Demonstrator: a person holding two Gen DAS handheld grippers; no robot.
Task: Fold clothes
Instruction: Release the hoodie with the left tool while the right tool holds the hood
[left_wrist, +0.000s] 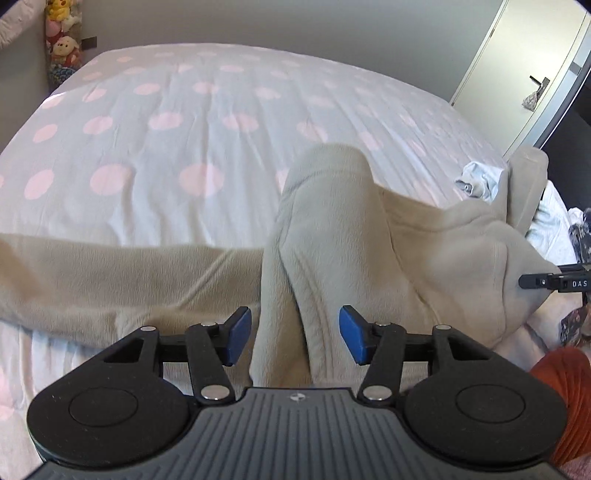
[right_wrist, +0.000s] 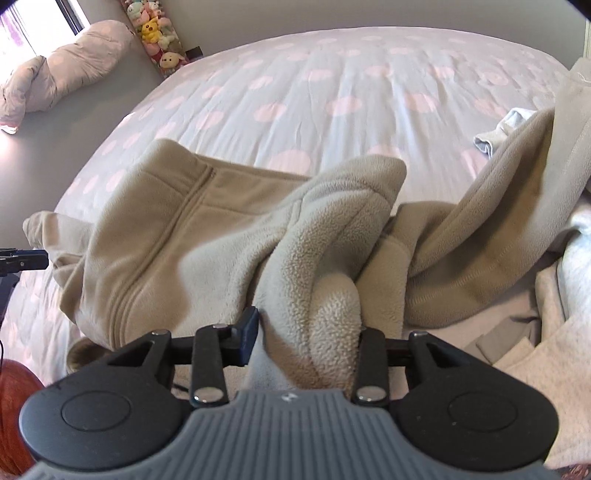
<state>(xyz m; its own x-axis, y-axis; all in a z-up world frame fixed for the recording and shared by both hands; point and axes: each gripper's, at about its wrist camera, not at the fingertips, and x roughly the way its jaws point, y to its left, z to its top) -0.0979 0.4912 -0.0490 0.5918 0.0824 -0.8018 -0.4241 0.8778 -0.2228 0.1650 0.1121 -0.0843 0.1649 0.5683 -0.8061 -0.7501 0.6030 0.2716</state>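
The left tool stood with its blue pads apart. A ridge of the beige fleece garment ran between them; neither pad pressed on it. One sleeve extended left across the bed, which carried a pink-dotted cover. The right tool entered at the right edge, touching the fleece.

The fleece lies bunched at the bed's near edge, one sleeve stretched left along that edge. More clothes lie heaped at the near right corner. Plush toys stand beyond the far left corner, a pillow left of them.
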